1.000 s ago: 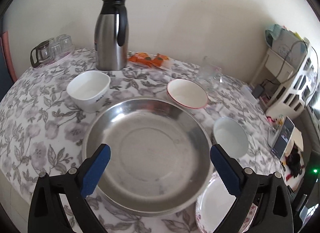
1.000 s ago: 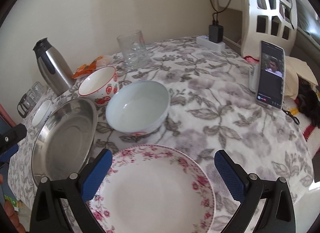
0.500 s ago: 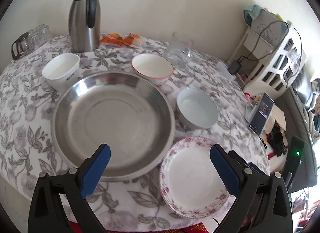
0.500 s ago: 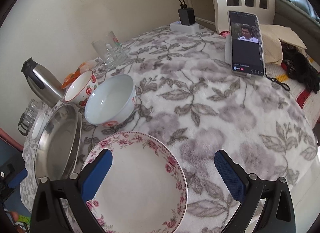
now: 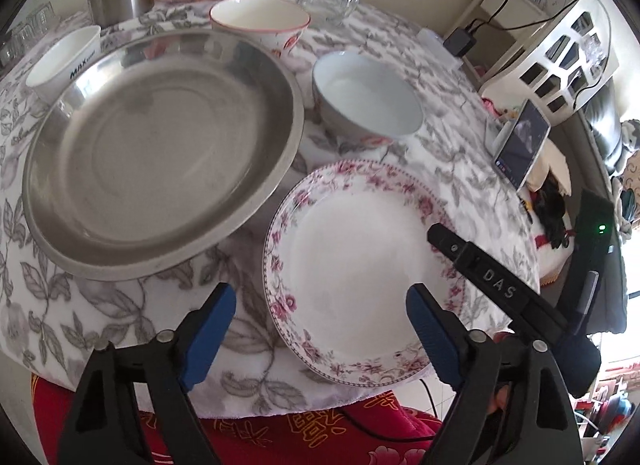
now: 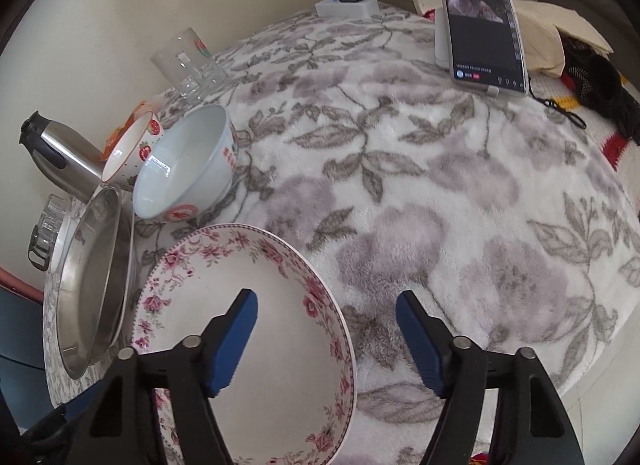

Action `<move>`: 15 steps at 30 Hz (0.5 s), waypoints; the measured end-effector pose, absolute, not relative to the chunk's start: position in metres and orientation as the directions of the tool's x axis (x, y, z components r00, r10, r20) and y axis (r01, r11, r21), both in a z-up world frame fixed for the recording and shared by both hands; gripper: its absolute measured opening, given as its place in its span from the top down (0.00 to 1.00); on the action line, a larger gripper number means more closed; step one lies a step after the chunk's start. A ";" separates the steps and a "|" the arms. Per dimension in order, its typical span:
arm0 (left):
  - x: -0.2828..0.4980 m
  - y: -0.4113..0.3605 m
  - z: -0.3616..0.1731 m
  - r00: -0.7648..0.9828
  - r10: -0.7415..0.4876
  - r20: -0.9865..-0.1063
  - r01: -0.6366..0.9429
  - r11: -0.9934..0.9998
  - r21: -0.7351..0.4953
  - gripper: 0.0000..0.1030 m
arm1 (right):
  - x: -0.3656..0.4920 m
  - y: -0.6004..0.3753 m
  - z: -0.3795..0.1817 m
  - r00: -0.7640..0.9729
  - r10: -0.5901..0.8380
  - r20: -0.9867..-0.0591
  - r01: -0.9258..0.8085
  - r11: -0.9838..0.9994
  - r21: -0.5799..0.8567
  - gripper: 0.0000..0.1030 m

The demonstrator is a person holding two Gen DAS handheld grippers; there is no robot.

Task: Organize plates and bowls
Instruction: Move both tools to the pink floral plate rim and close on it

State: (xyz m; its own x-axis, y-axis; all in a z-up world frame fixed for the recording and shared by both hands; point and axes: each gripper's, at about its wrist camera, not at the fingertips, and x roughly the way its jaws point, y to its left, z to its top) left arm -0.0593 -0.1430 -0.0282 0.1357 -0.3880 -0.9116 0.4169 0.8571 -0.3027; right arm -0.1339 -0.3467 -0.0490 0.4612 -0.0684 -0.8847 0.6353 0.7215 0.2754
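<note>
- Nothing looks sorted yet: every dish sits on its own on the flowered cloth [image 6: 460, 169], none stacked on another.
- The left gripper [image 5: 320, 319] hangs over the near edge of the table with its jaws closing; the near-left rim of the floral plate [image 5: 356, 249] lies between them, but the pads do not press on it as far as I can tell.
- The right gripper [image 6: 326, 331] is closing too, its left finger over the plate's white middle and its right finger over the cloth, so the plate's right rim sits in the gap, not yet pinched.
- Ahead and left of the left gripper lies the steel pan [image 5: 160, 145], just beside the plate.
- Beyond the plate stands the pale blue bowl [image 5: 366, 99], and farther on the red-rimmed bowl [image 5: 260, 23]; a white square bowl [image 5: 64, 63] sits behind the pan's far-left rim.
- My guess is that the plate is the first piece to be moved, with all three bowls left to gather.
</note>
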 end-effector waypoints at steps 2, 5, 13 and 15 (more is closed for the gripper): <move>-0.057 -0.143 -0.034 0.125 -0.375 -0.919 0.405 0.864 -0.298 0.23 | -0.135 -0.347 -0.051 0.456 -0.063 -0.888 0.639 0.717 0.277 0.33; -0.054 -0.141 -0.042 0.111 -0.364 -0.925 0.385 0.873 -0.298 0.24 | -0.135 -0.346 -0.052 0.444 -0.064 -0.894 0.640 0.721 0.267 0.41; -0.048 -0.141 -0.060 0.077 -0.346 -0.935 0.345 0.889 -0.300 0.36 | -0.134 -0.346 -0.052 0.455 -0.043 -0.890 0.626 0.726 0.285 0.52; -0.046 -0.140 -0.062 0.073 -0.353 -0.933 0.334 0.890 -0.310 0.37 | -0.134 -0.346 -0.052 0.459 -0.040 -0.888 0.622 0.728 0.289 0.53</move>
